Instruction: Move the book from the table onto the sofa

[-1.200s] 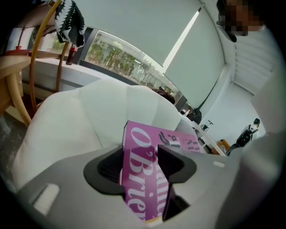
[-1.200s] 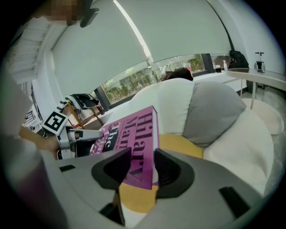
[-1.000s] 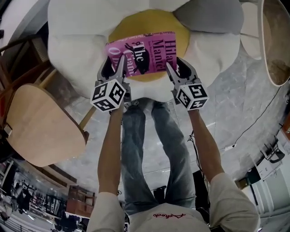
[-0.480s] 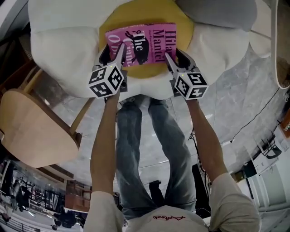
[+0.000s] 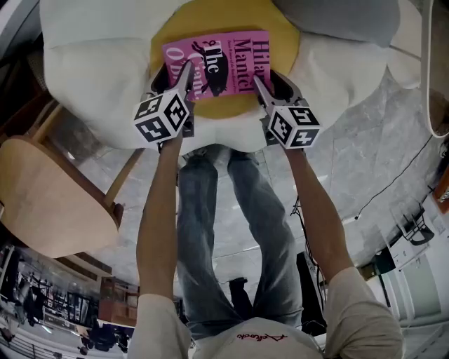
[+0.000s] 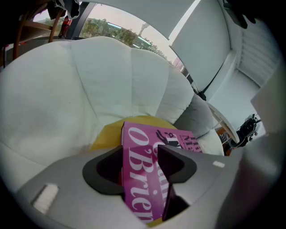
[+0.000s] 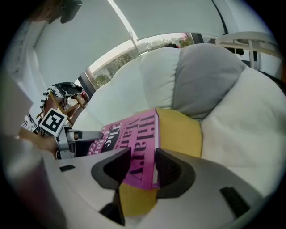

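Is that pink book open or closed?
Closed. The pink book shows its whole front cover, flat over the yellow cushion, with the left gripper and right gripper clamping its near corners.

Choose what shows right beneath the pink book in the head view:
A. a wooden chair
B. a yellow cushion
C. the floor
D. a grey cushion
B: the book sits over the yellow cushion in the middle of the white sofa, with yellow showing around its edges. The grey cushion is off to one side and the chair stands apart.
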Action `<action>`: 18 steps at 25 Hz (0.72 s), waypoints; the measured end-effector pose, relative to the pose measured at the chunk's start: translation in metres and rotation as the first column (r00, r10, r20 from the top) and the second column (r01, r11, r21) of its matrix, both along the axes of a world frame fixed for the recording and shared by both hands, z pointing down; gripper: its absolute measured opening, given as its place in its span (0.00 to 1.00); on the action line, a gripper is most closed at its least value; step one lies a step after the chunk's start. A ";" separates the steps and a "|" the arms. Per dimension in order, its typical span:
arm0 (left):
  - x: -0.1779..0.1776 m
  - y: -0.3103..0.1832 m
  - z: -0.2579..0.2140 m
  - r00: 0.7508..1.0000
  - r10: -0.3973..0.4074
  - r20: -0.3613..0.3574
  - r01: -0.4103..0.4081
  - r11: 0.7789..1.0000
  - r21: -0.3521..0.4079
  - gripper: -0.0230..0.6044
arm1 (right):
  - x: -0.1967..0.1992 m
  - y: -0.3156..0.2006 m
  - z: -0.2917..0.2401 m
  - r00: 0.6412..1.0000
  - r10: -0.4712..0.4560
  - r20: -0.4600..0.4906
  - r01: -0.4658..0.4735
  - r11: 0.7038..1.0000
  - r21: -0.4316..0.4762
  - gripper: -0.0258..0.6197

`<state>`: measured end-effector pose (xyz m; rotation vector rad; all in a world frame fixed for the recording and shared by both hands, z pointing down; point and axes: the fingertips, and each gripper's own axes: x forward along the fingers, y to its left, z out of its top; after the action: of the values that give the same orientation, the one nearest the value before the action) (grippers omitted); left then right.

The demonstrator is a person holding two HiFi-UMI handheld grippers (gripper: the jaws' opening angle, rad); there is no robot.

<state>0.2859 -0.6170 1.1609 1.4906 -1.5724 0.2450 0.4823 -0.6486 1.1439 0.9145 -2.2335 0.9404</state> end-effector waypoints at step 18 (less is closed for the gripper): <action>0.016 -0.001 -0.117 0.992 0.096 0.083 -0.104 0.990 0.093 0.42 | 0.000 -0.002 -0.103 1.000 0.016 0.019 -0.017 0.998 0.066 0.29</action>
<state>0.3017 -0.6179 1.0440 1.6557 -1.5928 0.2914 0.4820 -0.6505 1.0413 0.9591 -2.2875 0.8904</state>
